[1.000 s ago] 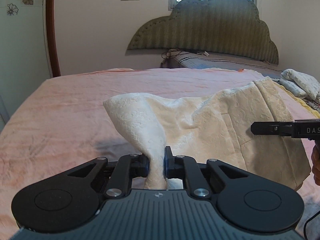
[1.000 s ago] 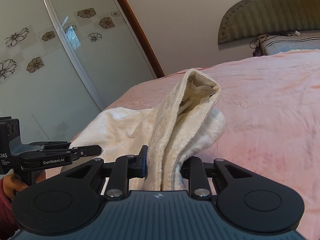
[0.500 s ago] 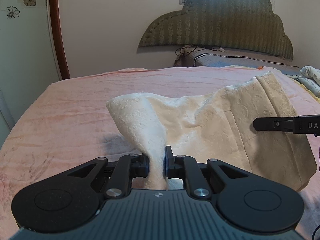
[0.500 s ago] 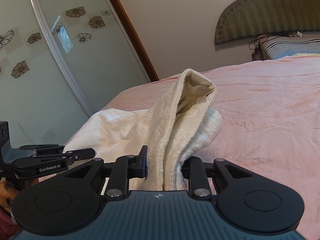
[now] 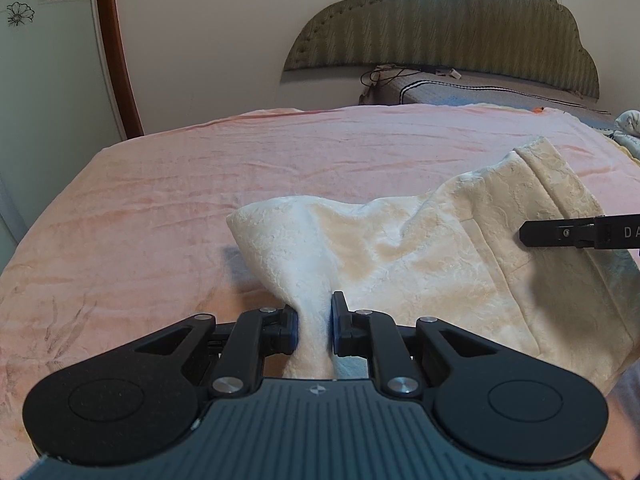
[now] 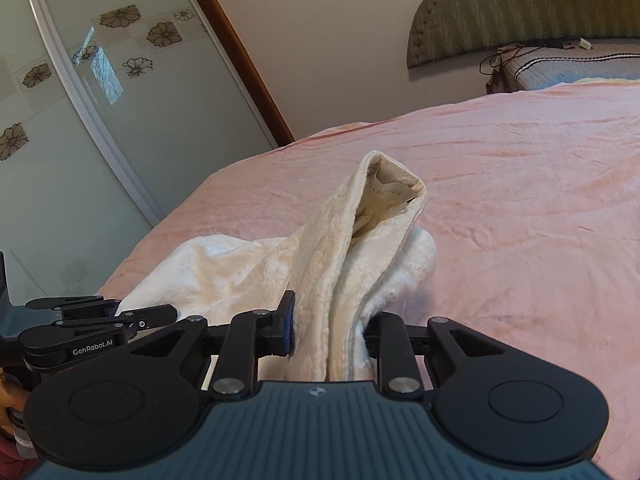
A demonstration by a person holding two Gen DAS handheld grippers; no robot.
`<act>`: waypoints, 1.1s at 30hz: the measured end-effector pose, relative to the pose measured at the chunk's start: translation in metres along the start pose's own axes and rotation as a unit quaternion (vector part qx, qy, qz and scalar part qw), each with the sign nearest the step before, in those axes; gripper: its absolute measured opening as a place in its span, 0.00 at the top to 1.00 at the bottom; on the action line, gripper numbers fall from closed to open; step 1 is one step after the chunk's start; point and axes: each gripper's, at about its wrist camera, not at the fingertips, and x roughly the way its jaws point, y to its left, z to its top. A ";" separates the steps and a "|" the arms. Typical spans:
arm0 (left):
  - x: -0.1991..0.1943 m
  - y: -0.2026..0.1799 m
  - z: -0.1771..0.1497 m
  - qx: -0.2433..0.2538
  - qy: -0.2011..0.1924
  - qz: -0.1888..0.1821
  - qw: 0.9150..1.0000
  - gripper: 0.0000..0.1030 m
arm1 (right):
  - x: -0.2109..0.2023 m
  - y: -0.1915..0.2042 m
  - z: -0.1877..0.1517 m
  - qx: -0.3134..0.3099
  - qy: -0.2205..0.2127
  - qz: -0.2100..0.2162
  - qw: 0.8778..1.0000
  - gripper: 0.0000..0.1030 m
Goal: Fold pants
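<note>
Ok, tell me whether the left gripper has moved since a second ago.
Yes. The left gripper, shut on the cream pants, has come forward and down: in its view the headboard looms larger and the pink blanket nearer.

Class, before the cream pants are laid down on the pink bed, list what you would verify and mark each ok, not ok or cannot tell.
1. Left gripper clamped on the cream pants: ok.
2. Right gripper clamped on the bunched waistband end: ok.
3. Fabric between the grippers taut and flat: not ok, it sags and creases.
4. Pink bedspread ahead free of objects: ok.
5. Pant legs aligned underneath: cannot tell, hidden.
</note>
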 end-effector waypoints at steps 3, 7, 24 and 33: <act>0.004 0.000 -0.001 0.002 0.003 0.004 1.000 0.81 | 0.003 -0.006 -0.004 0.008 0.003 -0.002 1.000 0.78; 0.011 -0.004 -0.003 0.015 0.014 0.013 1.000 0.71 | 0.010 -0.020 -0.007 0.033 0.012 -0.004 0.999 0.73; -0.038 0.010 -0.038 -0.028 0.038 -0.007 0.999 0.49 | -0.045 0.060 -0.061 -0.160 0.005 -0.093 0.983 0.49; -0.049 0.001 -0.045 -0.020 0.020 -0.005 1.000 0.44 | -0.056 0.079 -0.079 -0.204 -0.024 -0.162 0.965 0.47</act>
